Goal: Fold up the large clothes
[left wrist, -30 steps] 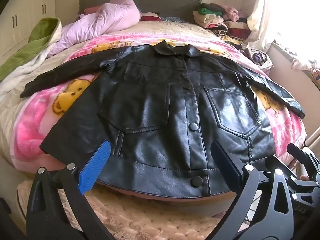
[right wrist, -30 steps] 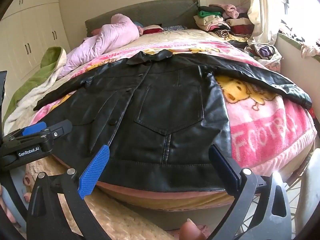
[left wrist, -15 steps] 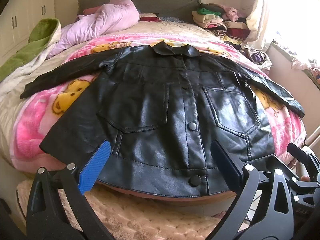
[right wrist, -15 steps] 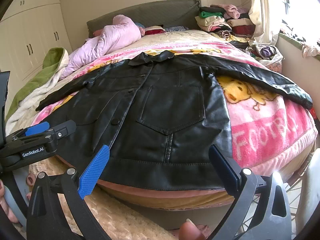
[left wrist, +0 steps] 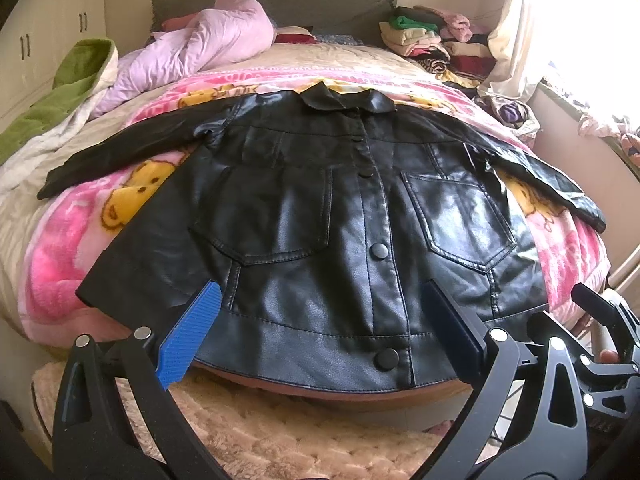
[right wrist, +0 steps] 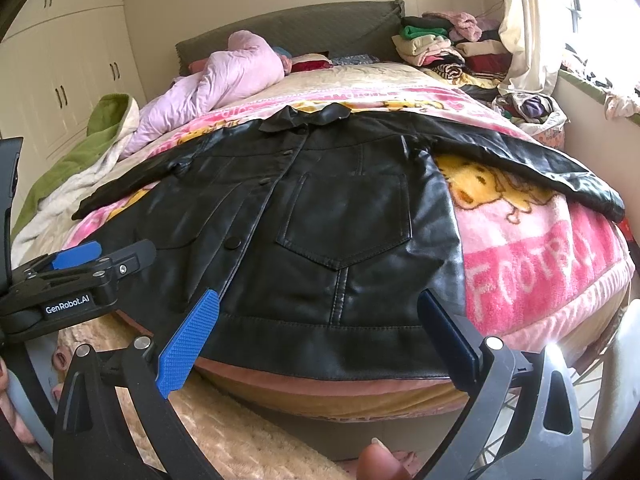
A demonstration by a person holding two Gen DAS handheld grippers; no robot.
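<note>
The black jacket (left wrist: 320,224) lies flat on the bed (left wrist: 360,52). Its bottom edge is just ahead of the left claw (left wrist: 320,336) and right claw (right wrist: 320,336), both spread wide, holding nothing.

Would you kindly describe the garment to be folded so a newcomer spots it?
On the bed, over the pink cartoon blanket, lies the black leather jacket, spread flat, buttoned, sleeves outstretched. It is the only glossy black item; other clothes are soft and coloured.
</note>
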